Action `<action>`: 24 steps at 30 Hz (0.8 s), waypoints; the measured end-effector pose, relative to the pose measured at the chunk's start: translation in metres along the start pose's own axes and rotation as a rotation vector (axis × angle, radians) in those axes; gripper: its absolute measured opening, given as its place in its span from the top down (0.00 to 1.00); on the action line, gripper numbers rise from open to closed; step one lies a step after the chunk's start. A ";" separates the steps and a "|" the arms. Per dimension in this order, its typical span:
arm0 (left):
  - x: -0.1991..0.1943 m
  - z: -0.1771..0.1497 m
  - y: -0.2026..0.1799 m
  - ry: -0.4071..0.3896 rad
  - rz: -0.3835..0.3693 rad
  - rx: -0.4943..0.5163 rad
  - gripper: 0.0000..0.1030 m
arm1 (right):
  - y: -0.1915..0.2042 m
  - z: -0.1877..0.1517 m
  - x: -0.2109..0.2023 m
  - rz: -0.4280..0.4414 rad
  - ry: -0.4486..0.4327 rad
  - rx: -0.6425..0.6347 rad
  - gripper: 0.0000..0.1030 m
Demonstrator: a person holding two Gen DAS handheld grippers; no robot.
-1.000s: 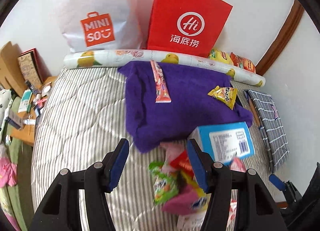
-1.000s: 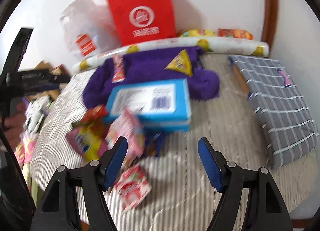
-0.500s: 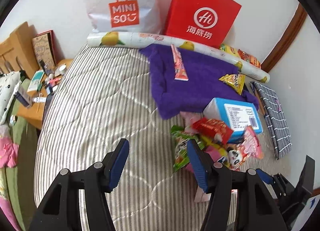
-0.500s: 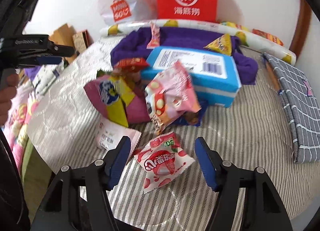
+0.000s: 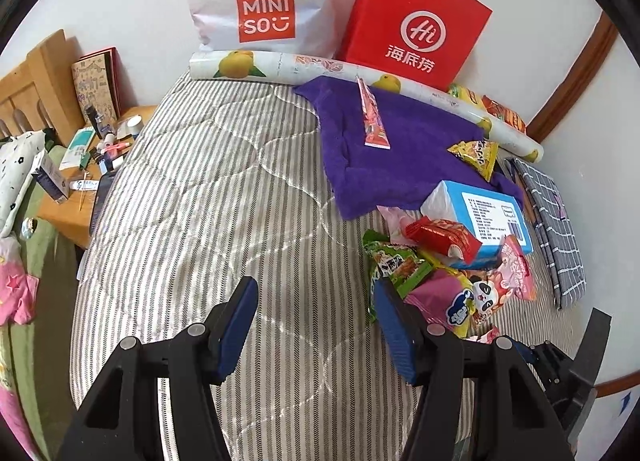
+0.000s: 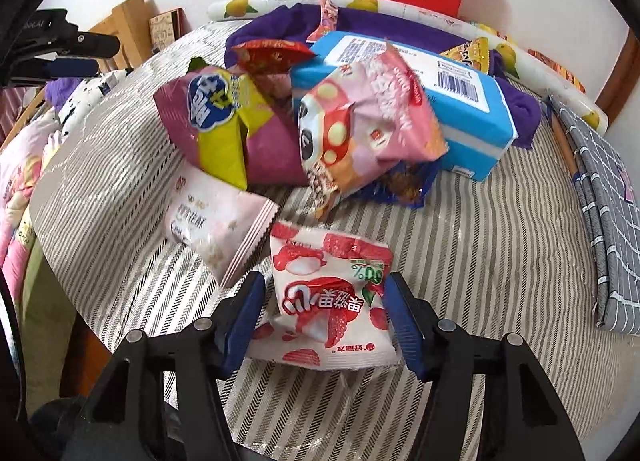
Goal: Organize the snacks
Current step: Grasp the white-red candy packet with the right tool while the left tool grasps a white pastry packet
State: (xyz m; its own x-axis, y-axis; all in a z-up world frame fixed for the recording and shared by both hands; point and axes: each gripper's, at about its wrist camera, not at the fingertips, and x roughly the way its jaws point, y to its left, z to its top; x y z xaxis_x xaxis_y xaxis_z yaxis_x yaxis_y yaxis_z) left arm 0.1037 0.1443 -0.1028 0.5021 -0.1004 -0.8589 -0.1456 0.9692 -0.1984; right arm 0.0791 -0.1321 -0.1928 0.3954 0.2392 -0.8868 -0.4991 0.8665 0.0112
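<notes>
The right gripper [image 6: 325,311], jaws closing around the lychee packet [image 6: 330,297] just beside the snack pile [image 6: 304,117], may only crumple its slippery film

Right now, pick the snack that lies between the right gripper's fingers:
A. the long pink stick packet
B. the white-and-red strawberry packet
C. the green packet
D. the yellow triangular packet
B: in the right wrist view the white-and-red strawberry packet lies on the striped bedcover between the closing fingers of the right gripper.
</notes>
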 end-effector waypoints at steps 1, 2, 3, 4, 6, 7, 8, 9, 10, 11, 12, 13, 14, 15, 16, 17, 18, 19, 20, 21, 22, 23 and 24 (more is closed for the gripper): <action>0.001 -0.001 -0.002 0.003 -0.003 0.007 0.44 | -0.001 -0.001 0.001 -0.005 0.000 0.008 0.40; 0.003 -0.003 -0.004 0.005 -0.004 0.013 0.44 | -0.001 -0.001 0.003 -0.005 0.001 0.020 0.40; 0.005 -0.005 -0.007 0.011 -0.006 0.024 0.44 | -0.003 -0.003 0.004 0.004 -0.010 0.042 0.39; 0.008 -0.008 -0.009 0.014 -0.008 0.032 0.44 | -0.004 -0.003 0.004 0.007 -0.021 0.056 0.39; 0.013 -0.013 -0.013 0.021 -0.016 0.045 0.44 | -0.004 -0.005 0.004 -0.008 -0.048 0.062 0.41; 0.015 -0.015 -0.014 0.025 -0.019 0.049 0.44 | -0.003 -0.006 0.004 -0.012 -0.058 0.063 0.42; 0.018 -0.017 -0.015 0.031 -0.023 0.051 0.44 | -0.004 -0.008 0.003 -0.014 -0.073 0.075 0.43; 0.021 -0.019 -0.016 0.035 -0.030 0.052 0.44 | -0.006 -0.011 0.002 -0.014 -0.082 0.089 0.44; 0.025 -0.021 -0.018 0.041 -0.039 0.055 0.44 | -0.007 -0.012 0.001 -0.015 -0.085 0.097 0.45; 0.027 -0.022 -0.021 0.046 -0.046 0.058 0.44 | -0.010 -0.013 -0.001 -0.021 -0.087 0.108 0.45; 0.030 -0.023 -0.024 0.049 -0.057 0.062 0.44 | -0.014 -0.015 -0.003 -0.034 -0.090 0.122 0.45; 0.032 -0.023 -0.027 0.053 -0.067 0.066 0.44 | -0.019 -0.017 -0.005 -0.050 -0.097 0.135 0.45; 0.034 -0.024 -0.031 0.055 -0.078 0.071 0.44 | -0.025 -0.020 -0.008 -0.058 -0.101 0.155 0.45; 0.035 -0.024 -0.035 0.061 -0.090 0.073 0.44 | -0.031 -0.022 -0.010 -0.060 -0.103 0.171 0.45; 0.037 -0.025 -0.040 0.064 -0.103 0.081 0.44 | -0.039 -0.024 -0.012 -0.061 -0.104 0.190 0.45; 0.038 -0.026 -0.043 0.068 -0.109 0.086 0.42 | -0.046 -0.026 -0.014 -0.066 -0.105 0.212 0.45; 0.039 -0.027 -0.047 0.071 -0.116 0.092 0.42 | -0.053 -0.028 -0.015 -0.071 -0.105 0.229 0.45; 0.039 -0.029 -0.049 0.074 -0.126 0.095 0.42 | -0.058 -0.030 -0.016 -0.073 -0.103 0.237 0.45; 0.039 -0.031 -0.051 0.079 -0.141 0.095 0.39 | -0.064 -0.032 -0.018 -0.080 -0.106 0.251 0.45; 0.039 -0.033 -0.055 0.091 -0.163 0.098 0.38 | -0.069 -0.033 -0.019 -0.083 -0.110 0.264 0.45; 0.040 -0.035 -0.059 0.100 -0.176 0.104 0.37 | -0.073 -0.034 -0.019 -0.085 -0.110 0.273 0.45; 0.040 -0.038 -0.065 0.105 -0.181 0.115 0.36 | -0.076 -0.034 -0.019 -0.088 -0.110 0.279 0.45; 0.041 -0.041 -0.070 0.105 -0.176 0.127 0.34 | -0.080 -0.035 -0.018 -0.093 -0.110 0.289 0.45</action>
State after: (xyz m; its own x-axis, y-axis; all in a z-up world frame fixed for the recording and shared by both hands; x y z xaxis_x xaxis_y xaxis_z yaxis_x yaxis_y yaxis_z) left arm 0.0995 0.0627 -0.1439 0.4178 -0.2868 -0.8621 0.0478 0.9545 -0.2944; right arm 0.0850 -0.2209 -0.1935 0.5180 0.1855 -0.8350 -0.2234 0.9717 0.0772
